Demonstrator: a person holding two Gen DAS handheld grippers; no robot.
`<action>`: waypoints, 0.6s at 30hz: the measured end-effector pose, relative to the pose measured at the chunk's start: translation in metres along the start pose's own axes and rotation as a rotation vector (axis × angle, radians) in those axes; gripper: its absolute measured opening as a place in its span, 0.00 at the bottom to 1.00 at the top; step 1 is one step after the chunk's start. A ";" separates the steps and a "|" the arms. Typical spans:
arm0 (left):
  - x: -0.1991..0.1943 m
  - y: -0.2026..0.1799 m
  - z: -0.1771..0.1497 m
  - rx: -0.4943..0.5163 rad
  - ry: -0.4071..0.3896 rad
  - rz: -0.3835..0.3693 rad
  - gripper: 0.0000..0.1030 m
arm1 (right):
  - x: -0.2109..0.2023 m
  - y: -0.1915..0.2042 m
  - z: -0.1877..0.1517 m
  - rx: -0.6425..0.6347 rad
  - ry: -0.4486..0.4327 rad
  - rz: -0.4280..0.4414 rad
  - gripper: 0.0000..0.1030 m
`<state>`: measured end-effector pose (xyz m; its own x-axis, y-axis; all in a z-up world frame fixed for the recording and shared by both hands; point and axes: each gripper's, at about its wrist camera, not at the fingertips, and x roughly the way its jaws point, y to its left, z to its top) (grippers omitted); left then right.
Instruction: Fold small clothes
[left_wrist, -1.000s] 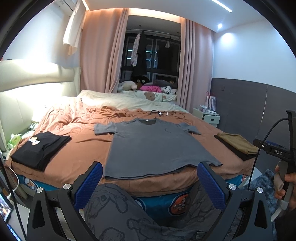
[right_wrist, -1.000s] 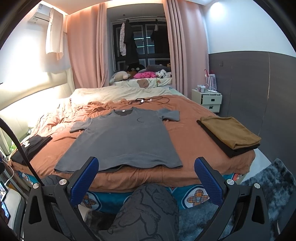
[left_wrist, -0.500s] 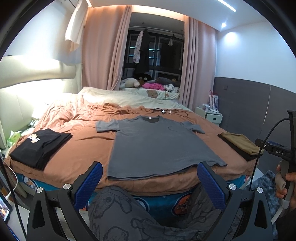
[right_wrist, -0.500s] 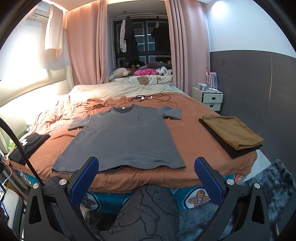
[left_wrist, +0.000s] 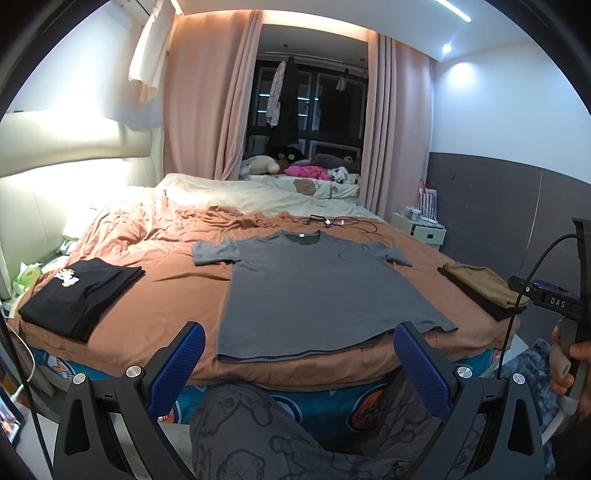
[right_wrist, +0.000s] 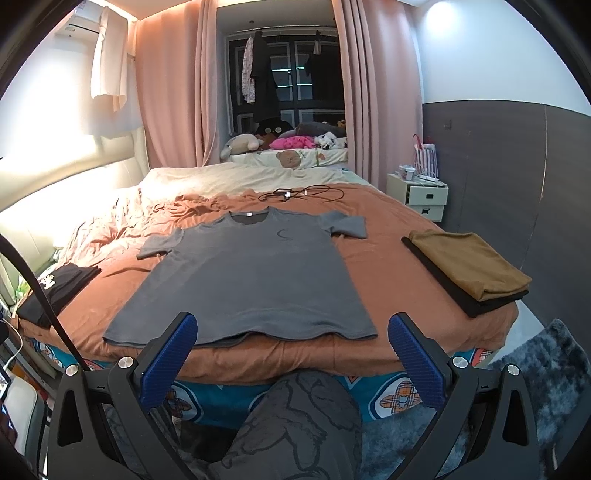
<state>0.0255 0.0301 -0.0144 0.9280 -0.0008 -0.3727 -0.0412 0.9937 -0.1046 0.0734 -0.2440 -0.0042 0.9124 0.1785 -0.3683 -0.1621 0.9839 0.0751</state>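
Note:
A grey T-shirt (left_wrist: 314, 291) (right_wrist: 251, 280) lies spread flat, front up, on the brown bedspread, its hem near the bed's front edge and its collar toward the far side. My left gripper (left_wrist: 301, 354) hovers open just short of the hem, off the bed's edge, with nothing between its blue pads. My right gripper (right_wrist: 291, 347) is likewise open and holds nothing, in front of the hem. Both stay apart from the shirt. The right gripper's handle and a hand (left_wrist: 569, 354) show at the right edge of the left wrist view.
A folded black garment with a print (left_wrist: 77, 291) lies at the bed's left. A folded tan-on-black stack (right_wrist: 469, 266) lies at the right. Cables (right_wrist: 299, 192) rest beyond the collar. A white nightstand (right_wrist: 421, 195) stands right. A person's patterned-trousered knee (right_wrist: 295, 424) is below both grippers.
Both grippers have moved slightly closer to the bed and risen, so the shirt appears a little larger and lower. The shirt itself has not moved; both stay open.

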 end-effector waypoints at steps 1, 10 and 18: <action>0.001 0.001 0.001 0.001 0.001 0.000 1.00 | 0.000 -0.001 0.000 0.002 0.002 0.001 1.00; 0.005 0.001 0.001 0.005 -0.004 -0.005 1.00 | -0.004 0.001 0.002 0.001 0.004 -0.003 1.00; 0.003 -0.003 -0.004 0.009 -0.012 -0.009 1.00 | -0.005 0.001 0.002 0.002 0.001 -0.005 1.00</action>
<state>0.0270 0.0269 -0.0189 0.9325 -0.0083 -0.3611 -0.0298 0.9946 -0.0999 0.0691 -0.2444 -0.0007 0.9128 0.1731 -0.3700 -0.1565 0.9849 0.0747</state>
